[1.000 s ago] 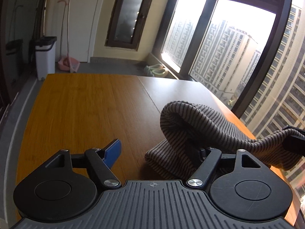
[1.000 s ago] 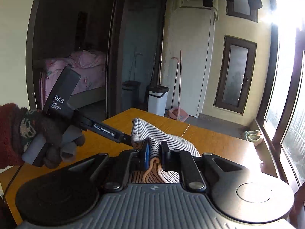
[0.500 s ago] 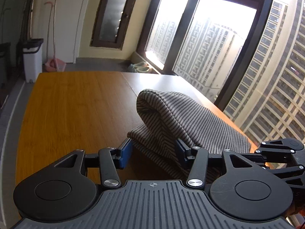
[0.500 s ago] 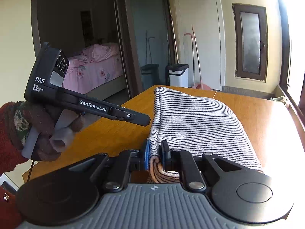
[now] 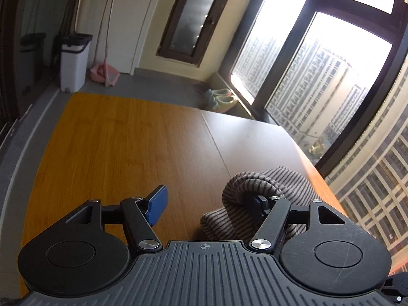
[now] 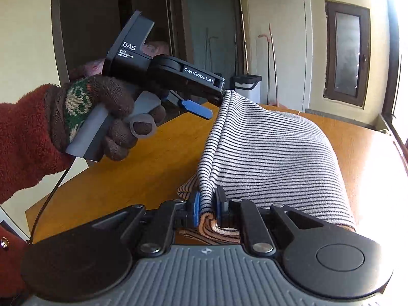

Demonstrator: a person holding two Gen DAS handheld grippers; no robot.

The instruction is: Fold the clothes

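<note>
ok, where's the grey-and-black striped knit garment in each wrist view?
Left wrist: striped knit garment sits lower right, draped over the open left gripper's right finger.
Right wrist: it fills centre right, its near edge clamped in the right gripper, its far edge hooked on the left gripper.
Shared landmark: white bin with black lid beyond the wooden table.

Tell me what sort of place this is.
Most likely a high-rise apartment, in a glazed balcony or dining area: tall windows overlook residential towers, a bed with pink bedding shows through a doorway, and slippers lie beyond the wooden table.
</note>
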